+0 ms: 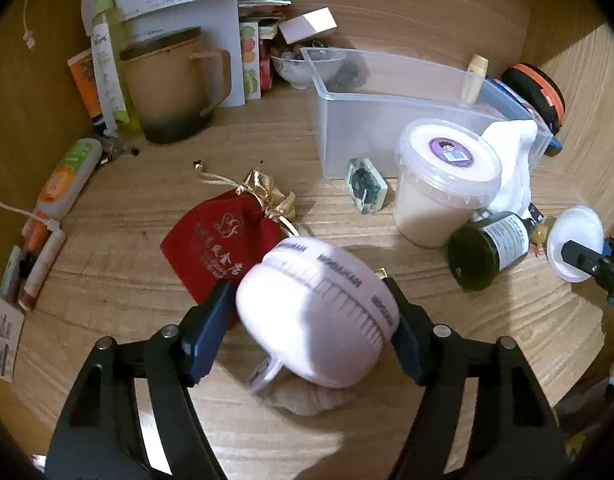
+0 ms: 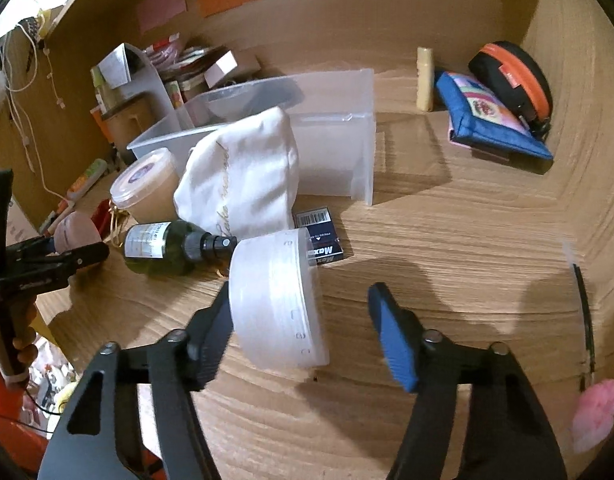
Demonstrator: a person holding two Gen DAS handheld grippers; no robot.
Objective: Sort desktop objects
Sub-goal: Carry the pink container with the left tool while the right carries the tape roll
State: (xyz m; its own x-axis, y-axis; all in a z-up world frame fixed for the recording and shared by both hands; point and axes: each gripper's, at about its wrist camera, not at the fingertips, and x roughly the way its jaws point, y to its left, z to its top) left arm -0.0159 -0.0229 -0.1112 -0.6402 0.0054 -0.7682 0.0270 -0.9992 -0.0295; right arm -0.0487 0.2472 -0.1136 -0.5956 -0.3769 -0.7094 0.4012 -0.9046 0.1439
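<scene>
My left gripper (image 1: 307, 292) is shut on a round pale-pink jar (image 1: 319, 312) with printed lettering, held above the wooden desk (image 1: 147, 280) and a red drawstring pouch (image 1: 223, 248). That jar (image 2: 77, 232) also shows at the left edge of the right wrist view. A translucent white lid (image 2: 279, 300) rests on edge against the left finger of my right gripper (image 2: 303, 292). The blue right fingertip (image 2: 391, 336) stands clear of the lid, with a gap between them. In the left wrist view the same lid (image 1: 575, 240) sits at the far right.
A clear plastic bin (image 1: 387, 92) stands at the back. In front of it are a lidded tub (image 1: 447, 184), a white cloth bag (image 2: 239, 184) and a green bottle (image 2: 163, 248) on its side. A blue pouch (image 2: 491, 120) and a round case (image 2: 511, 76) lie far right; a brown mug (image 1: 171, 88) stands left.
</scene>
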